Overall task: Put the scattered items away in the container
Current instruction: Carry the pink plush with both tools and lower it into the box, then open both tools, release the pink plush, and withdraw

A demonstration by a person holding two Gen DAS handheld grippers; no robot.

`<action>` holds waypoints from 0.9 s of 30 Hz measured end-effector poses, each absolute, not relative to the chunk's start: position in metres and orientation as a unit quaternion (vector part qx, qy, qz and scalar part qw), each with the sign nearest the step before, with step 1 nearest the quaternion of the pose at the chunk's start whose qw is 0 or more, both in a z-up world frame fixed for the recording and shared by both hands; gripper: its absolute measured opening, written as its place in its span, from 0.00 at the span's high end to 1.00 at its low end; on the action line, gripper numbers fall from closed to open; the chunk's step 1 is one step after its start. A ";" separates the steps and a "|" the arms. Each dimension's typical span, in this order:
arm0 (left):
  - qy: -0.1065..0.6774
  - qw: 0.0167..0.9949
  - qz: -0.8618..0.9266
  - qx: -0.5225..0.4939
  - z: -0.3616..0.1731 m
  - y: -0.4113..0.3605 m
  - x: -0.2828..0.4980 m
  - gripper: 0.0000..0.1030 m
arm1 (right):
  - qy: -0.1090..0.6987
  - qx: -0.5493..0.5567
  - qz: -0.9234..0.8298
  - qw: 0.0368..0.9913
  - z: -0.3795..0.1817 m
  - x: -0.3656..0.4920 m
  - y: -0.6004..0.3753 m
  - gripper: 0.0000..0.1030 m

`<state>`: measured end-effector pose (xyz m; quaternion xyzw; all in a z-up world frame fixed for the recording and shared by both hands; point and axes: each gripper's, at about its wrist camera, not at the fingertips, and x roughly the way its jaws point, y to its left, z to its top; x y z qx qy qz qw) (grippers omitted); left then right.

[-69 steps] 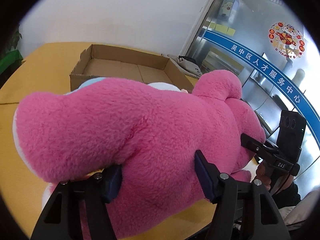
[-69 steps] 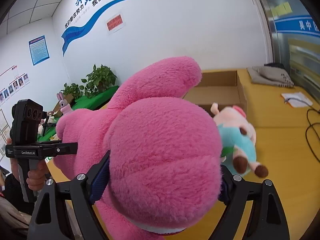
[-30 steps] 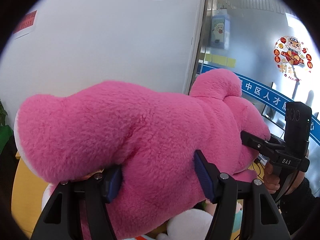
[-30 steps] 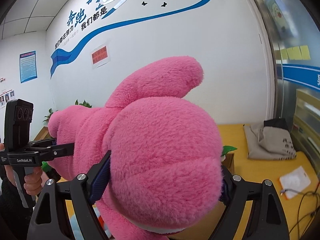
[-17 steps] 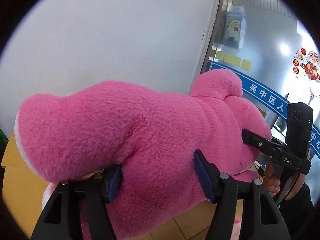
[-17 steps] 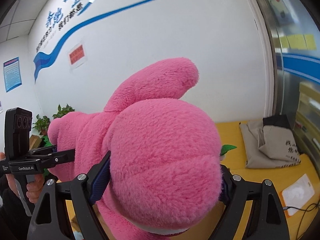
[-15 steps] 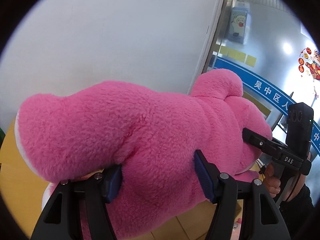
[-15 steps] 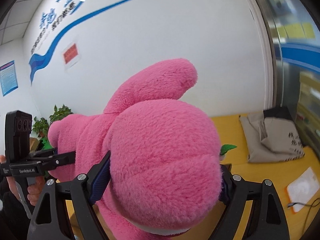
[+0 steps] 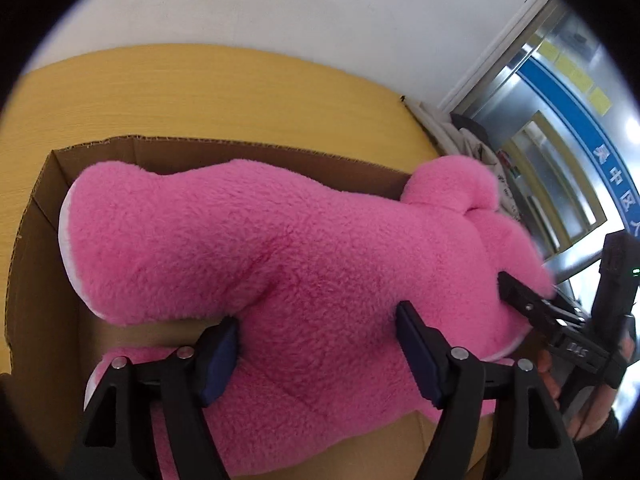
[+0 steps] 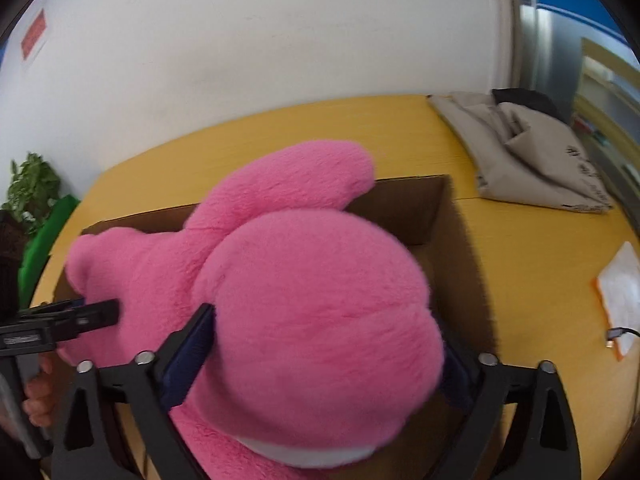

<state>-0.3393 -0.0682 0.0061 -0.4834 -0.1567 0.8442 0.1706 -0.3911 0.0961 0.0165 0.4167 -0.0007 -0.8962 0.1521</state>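
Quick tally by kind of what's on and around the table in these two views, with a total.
Plush toys: 1, the pink plush bear
Cardboard boxes: 1, the cardboard box
Cloth bags: 1, the beige cloth bag
Paper sheets: 1, the white paper
Potted plants: 1, the green plant
Total: 5

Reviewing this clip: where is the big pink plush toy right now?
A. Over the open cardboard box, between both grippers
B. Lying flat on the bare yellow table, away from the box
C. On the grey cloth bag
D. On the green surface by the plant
A: the pink plush toy sits over the open cardboard box, between the left gripper and the right gripper, whose jaws are opening.
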 end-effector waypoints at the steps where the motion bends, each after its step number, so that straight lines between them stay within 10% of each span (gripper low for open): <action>1: -0.162 0.171 0.845 -0.480 0.011 -0.070 -0.336 0.27 | 0.011 0.409 -0.902 0.139 0.021 -0.388 0.099 0.00; 14: -0.057 0.109 0.926 -0.358 0.131 -0.094 -0.190 0.24 | 0.096 0.267 -0.947 0.147 0.143 -0.247 0.110 0.00; 27: -0.085 0.048 0.822 -0.561 0.001 -0.145 -0.145 0.31 | 0.045 0.298 -0.933 0.196 0.126 -0.139 0.127 0.00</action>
